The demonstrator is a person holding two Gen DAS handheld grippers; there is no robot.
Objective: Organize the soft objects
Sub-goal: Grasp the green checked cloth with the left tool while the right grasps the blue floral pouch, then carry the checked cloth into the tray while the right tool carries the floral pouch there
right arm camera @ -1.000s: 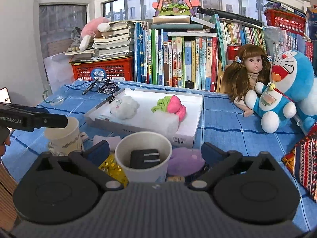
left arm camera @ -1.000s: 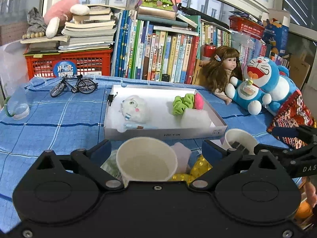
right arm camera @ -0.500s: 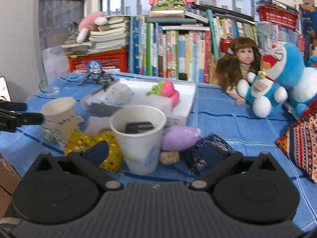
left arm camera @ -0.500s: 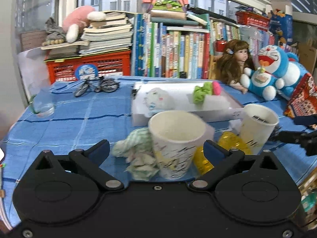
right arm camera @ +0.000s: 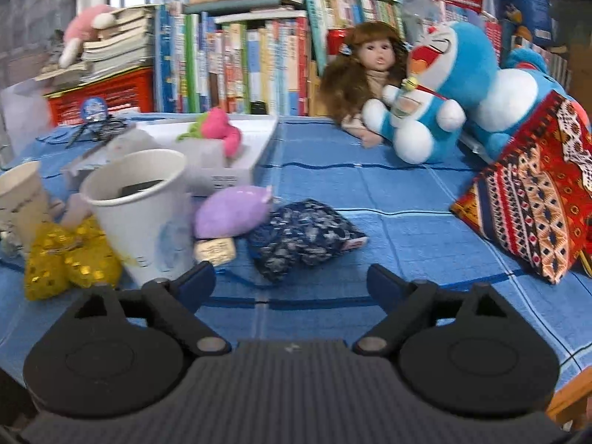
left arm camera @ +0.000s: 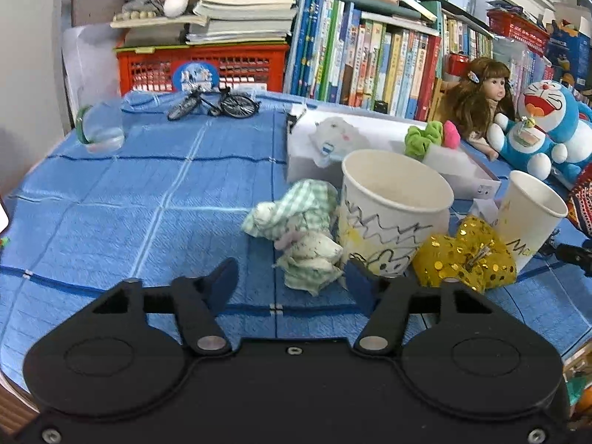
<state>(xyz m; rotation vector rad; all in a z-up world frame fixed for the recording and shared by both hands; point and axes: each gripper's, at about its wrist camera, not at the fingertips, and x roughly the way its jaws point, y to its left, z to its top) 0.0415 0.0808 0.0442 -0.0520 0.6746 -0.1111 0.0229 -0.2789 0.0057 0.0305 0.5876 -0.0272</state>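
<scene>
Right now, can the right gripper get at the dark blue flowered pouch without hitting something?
Probably yes. The right gripper is open, and the dark blue flowered pouch lies just ahead between its jaws on bare cloth. The purple plush touches the pouch's left side, so it may get nudged.

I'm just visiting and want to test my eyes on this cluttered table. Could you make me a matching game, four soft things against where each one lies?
Things:
1. green scrunchie
2. gold sequin bow
3. purple plush
4. checked cloth bundle

Places:
A. left of the doodled paper cup
B. in the white tray
C. between the two paper cups
D. beside the dark floral pouch

Pairs: 1-B, 2-C, 3-D, 4-A
</scene>
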